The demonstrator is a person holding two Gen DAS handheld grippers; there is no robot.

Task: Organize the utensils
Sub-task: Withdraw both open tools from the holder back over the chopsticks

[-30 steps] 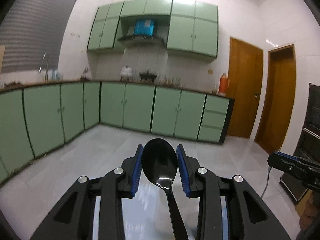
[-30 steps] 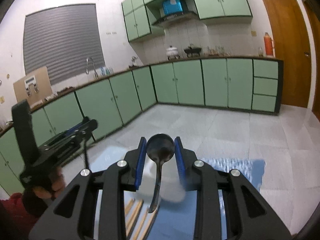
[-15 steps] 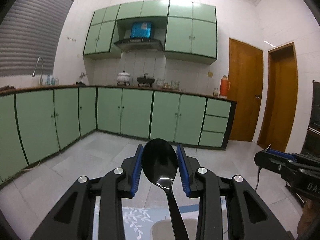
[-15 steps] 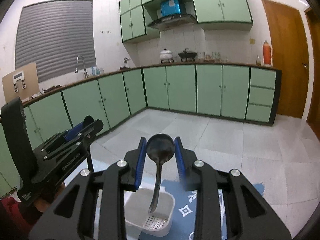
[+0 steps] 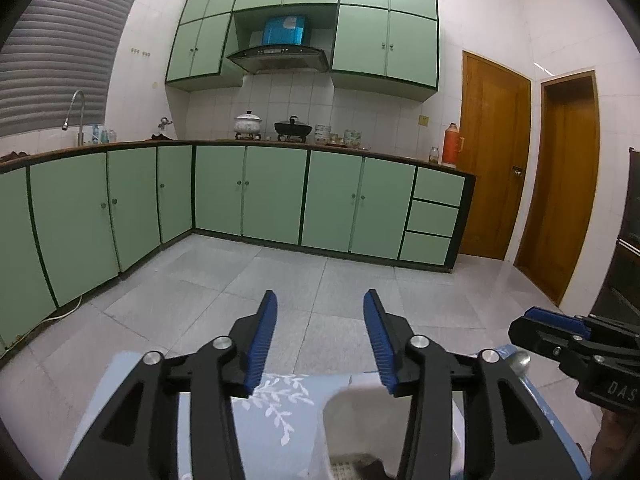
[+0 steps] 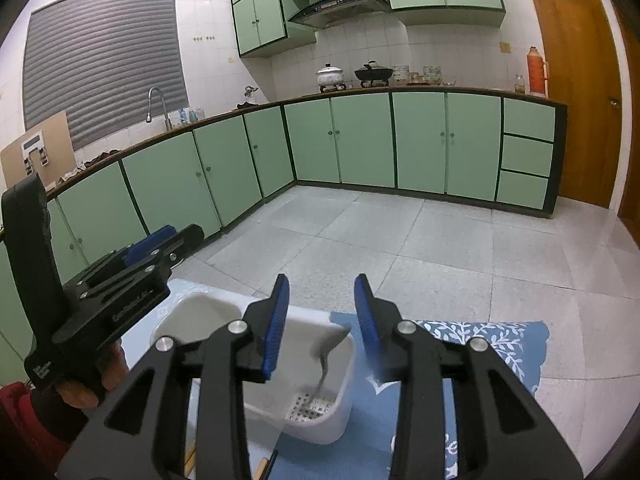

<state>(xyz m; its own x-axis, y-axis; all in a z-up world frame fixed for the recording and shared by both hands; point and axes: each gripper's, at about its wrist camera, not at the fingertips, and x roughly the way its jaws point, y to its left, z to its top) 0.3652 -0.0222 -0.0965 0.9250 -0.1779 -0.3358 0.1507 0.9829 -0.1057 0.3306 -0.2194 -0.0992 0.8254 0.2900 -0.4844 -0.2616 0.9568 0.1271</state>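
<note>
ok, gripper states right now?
Left gripper: jaws opening, nothing between them.
Right gripper: jaws opening, empty; spoon dropping into the white caddy.

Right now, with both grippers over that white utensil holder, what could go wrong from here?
1. The spoon is blurred, apparently dropping into the white holder; it could bounce or lean out over the rim.
2. The left gripper and right gripper, jaws opening with nothing between them, sit close together over the holder and might collide.
3. Either could nudge and tip the holder on the blue mat.
</note>
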